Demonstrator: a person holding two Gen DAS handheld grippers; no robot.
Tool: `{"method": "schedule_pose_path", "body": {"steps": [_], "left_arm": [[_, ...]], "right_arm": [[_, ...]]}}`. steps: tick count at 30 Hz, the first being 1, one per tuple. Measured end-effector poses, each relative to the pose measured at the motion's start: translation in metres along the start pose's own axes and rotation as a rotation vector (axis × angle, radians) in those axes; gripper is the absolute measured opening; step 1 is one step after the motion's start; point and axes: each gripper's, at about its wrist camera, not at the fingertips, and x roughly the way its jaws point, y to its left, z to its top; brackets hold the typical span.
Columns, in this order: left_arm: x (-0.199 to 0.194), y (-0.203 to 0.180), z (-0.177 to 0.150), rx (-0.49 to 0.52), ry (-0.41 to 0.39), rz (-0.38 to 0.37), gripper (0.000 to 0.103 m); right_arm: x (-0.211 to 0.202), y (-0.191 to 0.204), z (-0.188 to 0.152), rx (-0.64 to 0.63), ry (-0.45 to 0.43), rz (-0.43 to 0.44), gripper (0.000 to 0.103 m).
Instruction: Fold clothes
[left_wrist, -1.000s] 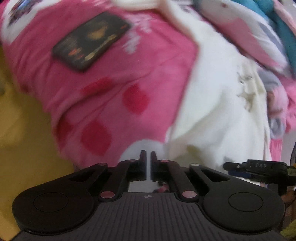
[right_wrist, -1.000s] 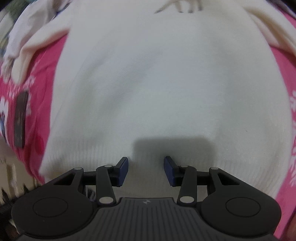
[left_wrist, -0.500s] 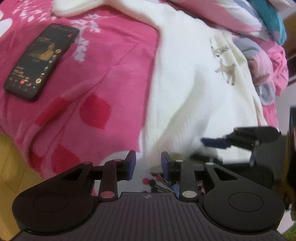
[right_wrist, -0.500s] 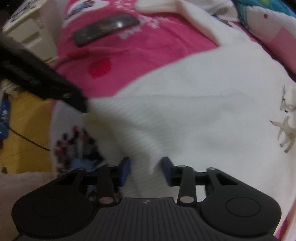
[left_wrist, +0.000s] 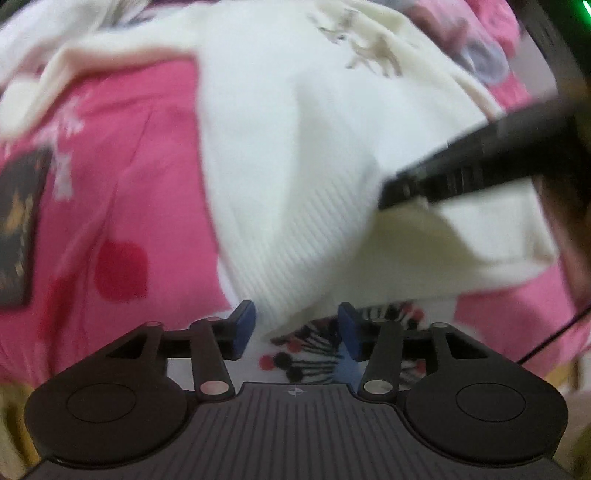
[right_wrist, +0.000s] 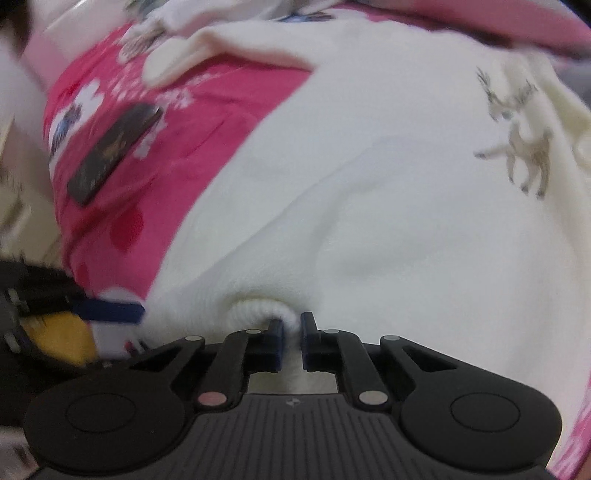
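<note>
Here I am pinching the soft, floppy sweater (right_wrist: 369, 206) by its ribbed hem in my right gripper (right_wrist: 291, 332), while my left gripper (left_wrist: 291, 328) is opening around the hem's corner without pressing it.

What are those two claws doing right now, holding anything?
Left gripper: jaws opening, nothing pinched; the white sweater hem lies just ahead.
Right gripper: shut on the white sweater's ribbed hem.

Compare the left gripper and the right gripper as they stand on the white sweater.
The left gripper has its jaws apart and opening, with the hem corner of the white sweater lying loose between them; the right gripper is shut, pinching a bunched bit of the hem. The left sits over the bedspread's edge, the right over the sweater. Both point down at the same hem.
</note>
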Motion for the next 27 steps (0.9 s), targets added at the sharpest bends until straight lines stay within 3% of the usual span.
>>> {"method": "schedule_pose_path", "body": {"steps": [3,6,9,13,14,15,17,21,24,27], "left_arm": [[0.003,-0.011,-0.003,0.077,-0.023,0.111,0.051],[0.000,-0.015,-0.003,0.074,-0.071,0.194,0.051],[-0.008,-0.014,0.001,-0.008,-0.131,0.209,0.051],[-0.004,-0.017,0.005,-0.037,-0.160,0.219,0.051],[-0.003,-0.017,0.005,-0.040,-0.161,0.222,0.045],[-0.001,-0.018,0.005,-0.042,-0.166,0.240,0.027],[0.002,-0.020,0.003,-0.031,-0.161,0.287,0.009],[-0.011,-0.019,0.002,-0.017,-0.187,0.331,0.007],[-0.044,-0.017,0.005,0.001,-0.252,0.365,0.006],[-0.046,-0.018,0.000,0.072,-0.220,0.358,0.006]], "right_arm": [[-0.004,-0.007,0.006,0.117,0.007,0.069,0.007],[-0.009,-0.013,0.006,0.178,0.016,0.111,0.007],[-0.014,-0.017,0.005,0.220,0.022,0.143,0.007],[-0.024,-0.023,0.007,0.265,0.009,0.176,0.006],[-0.025,-0.024,0.007,0.278,0.006,0.182,0.006],[-0.025,-0.026,0.008,0.291,0.003,0.188,0.006],[-0.025,-0.028,0.009,0.307,0.001,0.193,0.006],[-0.019,-0.029,0.008,0.303,0.018,0.202,0.005],[-0.026,-0.023,0.011,0.261,0.024,0.261,0.005],[-0.029,-0.013,0.014,0.159,0.060,0.327,0.005]]}}
